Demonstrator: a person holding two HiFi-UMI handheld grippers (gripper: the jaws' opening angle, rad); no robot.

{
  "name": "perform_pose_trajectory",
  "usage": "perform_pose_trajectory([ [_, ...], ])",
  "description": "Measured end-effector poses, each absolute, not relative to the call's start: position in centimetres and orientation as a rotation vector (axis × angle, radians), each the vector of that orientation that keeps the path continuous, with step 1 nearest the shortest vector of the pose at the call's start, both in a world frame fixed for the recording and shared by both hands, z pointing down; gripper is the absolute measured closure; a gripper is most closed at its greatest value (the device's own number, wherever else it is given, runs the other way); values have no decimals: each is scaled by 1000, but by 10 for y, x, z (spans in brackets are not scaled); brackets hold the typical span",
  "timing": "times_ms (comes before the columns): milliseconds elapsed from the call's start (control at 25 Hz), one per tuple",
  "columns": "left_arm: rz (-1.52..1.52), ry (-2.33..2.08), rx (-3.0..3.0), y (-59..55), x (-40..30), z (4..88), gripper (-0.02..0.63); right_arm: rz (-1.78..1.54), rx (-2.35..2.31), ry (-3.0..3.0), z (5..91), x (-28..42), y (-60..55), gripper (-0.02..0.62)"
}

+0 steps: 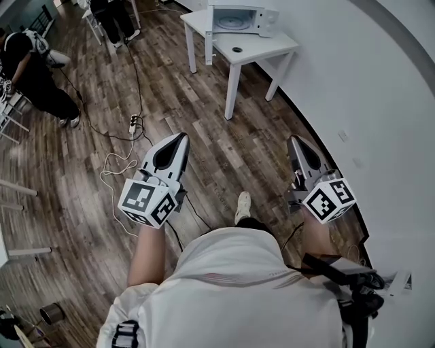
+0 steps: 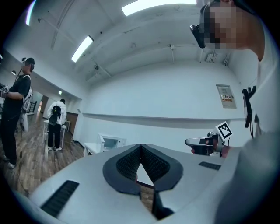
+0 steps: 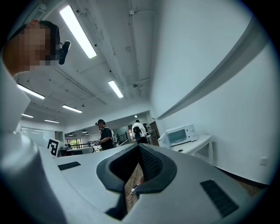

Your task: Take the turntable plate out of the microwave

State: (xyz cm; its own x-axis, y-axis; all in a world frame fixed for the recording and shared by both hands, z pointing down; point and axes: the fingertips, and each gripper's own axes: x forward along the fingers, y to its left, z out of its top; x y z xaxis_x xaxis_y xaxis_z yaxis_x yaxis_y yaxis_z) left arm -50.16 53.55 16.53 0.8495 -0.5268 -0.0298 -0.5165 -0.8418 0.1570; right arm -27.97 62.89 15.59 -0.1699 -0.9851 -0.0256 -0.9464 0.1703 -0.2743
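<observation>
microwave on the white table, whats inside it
The microwave looks open, and a pale round shape shows in its cavity, probably the turntable plate. It is too small here to confirm, and the cavity's depths cannot be seen.

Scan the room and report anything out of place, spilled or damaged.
Nothing looks spilled or damaged. The one untidy spot is the wooden floor: a power strip and a loose white cable lie on it, left of the way to the white table. The microwave stands on that table with its door open.
</observation>
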Motion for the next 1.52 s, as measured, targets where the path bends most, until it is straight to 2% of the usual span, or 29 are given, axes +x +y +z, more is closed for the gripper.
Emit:
perform_pose_trajectory([
  [840,-49,-943,2829,384,-298,163,597,-417,-1795,2306,171,-72,460,595],
  [1520,-22,-950,2827,332,-231,175,597,-445,-1778,2323,189,-7,408,595],
])
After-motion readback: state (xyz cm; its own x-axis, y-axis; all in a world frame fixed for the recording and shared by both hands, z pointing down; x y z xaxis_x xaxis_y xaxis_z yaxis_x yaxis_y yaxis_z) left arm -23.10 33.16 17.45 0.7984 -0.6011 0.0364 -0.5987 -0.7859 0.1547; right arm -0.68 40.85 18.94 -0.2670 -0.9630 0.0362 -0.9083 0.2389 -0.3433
